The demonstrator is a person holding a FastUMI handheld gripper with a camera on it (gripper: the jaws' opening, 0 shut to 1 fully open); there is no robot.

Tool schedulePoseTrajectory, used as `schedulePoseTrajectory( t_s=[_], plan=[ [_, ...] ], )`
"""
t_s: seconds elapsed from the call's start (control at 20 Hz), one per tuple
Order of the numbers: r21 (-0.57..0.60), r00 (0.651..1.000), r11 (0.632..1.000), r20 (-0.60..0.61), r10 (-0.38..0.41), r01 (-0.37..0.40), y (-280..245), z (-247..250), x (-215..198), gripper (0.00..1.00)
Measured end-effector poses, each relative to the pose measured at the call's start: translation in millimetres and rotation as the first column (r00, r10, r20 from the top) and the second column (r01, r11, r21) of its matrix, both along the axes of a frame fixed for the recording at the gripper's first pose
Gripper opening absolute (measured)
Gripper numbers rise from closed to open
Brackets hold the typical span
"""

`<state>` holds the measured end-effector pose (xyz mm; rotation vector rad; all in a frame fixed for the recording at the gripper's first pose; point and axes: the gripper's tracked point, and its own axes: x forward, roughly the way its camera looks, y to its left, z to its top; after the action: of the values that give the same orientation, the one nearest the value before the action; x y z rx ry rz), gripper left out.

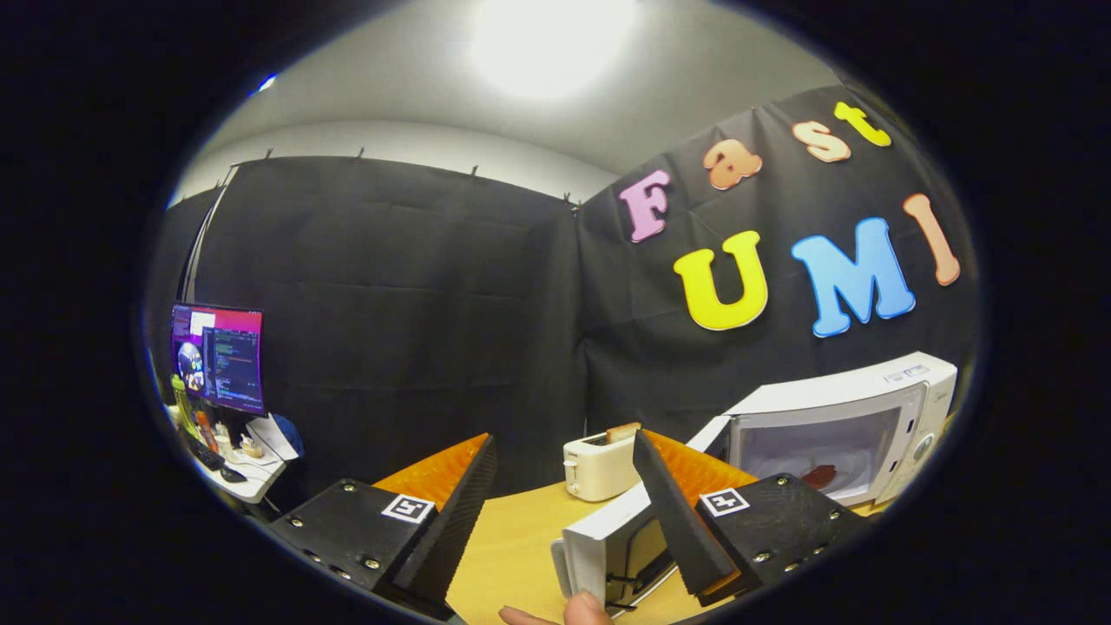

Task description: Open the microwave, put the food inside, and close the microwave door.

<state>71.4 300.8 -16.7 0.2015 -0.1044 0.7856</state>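
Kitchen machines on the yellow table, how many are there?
2. The toaster stands just beyond the open tongs, near the booth's wall. The microwave, door open, is on the right.

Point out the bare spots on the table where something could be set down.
The table is bare between the gripper fingers, from the toaster back toward the hand. It gets crowded to the right, where the open microwave door swings out from the microwave, with food already inside. The gripper is open, holding nothing.
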Motion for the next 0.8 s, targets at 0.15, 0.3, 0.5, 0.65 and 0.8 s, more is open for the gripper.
schedulePoseTrajectory(
  t_s=[0.15, 0.3, 0.5, 0.65, 0.8],
  plan=[
    [-0.087, 0.998, 0.994, 0.015, 0.062, -0.061, 36.1, -20.6, -24.9, 0.96],
    [-0.12, 0.999, 0.991, -0.013, 0.051, -0.052, 56.0, -41.8, -18.9, 0.9],
    [-0.168, 0.996, 0.986, -0.087, -0.032, 0.017, 68.0, -84.2, -1.0, 0.49],
    [-0.216, 0.979, 0.975, -0.18, -0.097, 0.057, 64.6, -120.6, 15.5, 0.19],
    [-0.201, 0.975, 0.974, -0.173, -0.138, 0.102, 44.4, -128.6, 17.9, 0.01]
  ],
)
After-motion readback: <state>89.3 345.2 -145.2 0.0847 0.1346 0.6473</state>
